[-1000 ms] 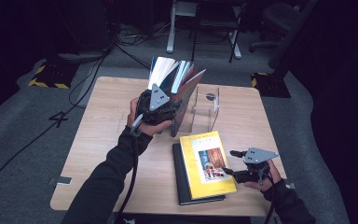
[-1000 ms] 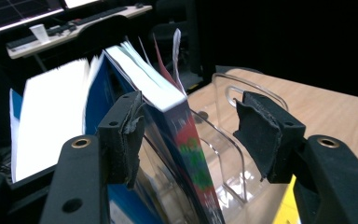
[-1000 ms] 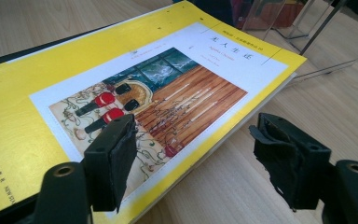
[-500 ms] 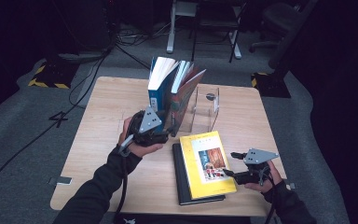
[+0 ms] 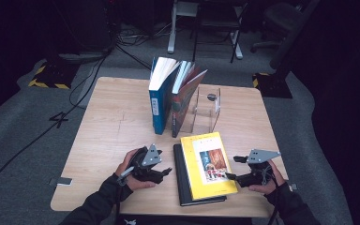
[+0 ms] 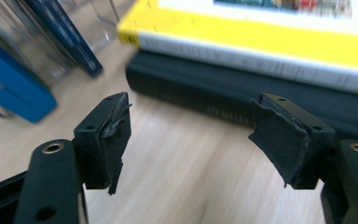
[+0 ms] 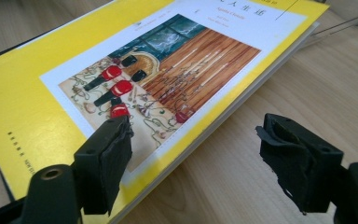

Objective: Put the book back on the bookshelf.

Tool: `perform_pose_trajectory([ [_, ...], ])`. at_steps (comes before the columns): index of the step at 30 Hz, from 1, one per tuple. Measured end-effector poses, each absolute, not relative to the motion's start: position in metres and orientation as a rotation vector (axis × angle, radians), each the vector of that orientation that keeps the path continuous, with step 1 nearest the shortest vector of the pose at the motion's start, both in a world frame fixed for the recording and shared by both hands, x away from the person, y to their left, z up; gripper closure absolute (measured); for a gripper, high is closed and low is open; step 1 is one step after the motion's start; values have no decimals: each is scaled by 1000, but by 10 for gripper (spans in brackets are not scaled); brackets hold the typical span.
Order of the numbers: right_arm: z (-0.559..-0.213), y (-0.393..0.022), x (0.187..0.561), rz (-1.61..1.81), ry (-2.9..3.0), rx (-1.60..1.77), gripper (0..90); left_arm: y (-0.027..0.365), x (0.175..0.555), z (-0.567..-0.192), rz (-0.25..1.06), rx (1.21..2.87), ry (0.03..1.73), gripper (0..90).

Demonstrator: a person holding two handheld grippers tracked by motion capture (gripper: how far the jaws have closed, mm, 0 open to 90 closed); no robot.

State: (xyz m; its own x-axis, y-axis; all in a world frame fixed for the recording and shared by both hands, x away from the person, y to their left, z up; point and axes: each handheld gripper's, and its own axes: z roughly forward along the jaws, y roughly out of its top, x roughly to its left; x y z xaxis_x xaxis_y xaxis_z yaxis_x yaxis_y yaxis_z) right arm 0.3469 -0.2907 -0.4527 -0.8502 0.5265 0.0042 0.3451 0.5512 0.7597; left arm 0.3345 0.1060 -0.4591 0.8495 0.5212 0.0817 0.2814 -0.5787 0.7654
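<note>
Yellow book (image 5: 208, 165) hides most of black book (image 5: 183, 180) beneath.

Yellow book (image 5: 208, 165) with white-framed red, teal and brown picture, black book (image 5: 183, 180) beneath, blue book (image 5: 158, 101) upright, pale wood-grain table (image 5: 108, 131), black grippers

Bare counter under the left tongs, books ahead

Left tongs (image 5: 168, 170) have open counter (image 5: 112, 126) beneath and behind; the black book (image 6: 205, 95) under the yellow book (image 5: 207, 164) blocks ahead, upright books (image 5: 171, 96) stand farther off.
</note>
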Motion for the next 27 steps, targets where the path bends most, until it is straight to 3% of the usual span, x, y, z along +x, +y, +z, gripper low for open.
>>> perform_pose_trajectory([
  [14,-463,-287,356,1258,2764,821,153,125,329,-495,280,2311,620,241],
  [27,-459,-278,356,1231,2794,716,152,125,341,-505,231,2310,622,156],
])
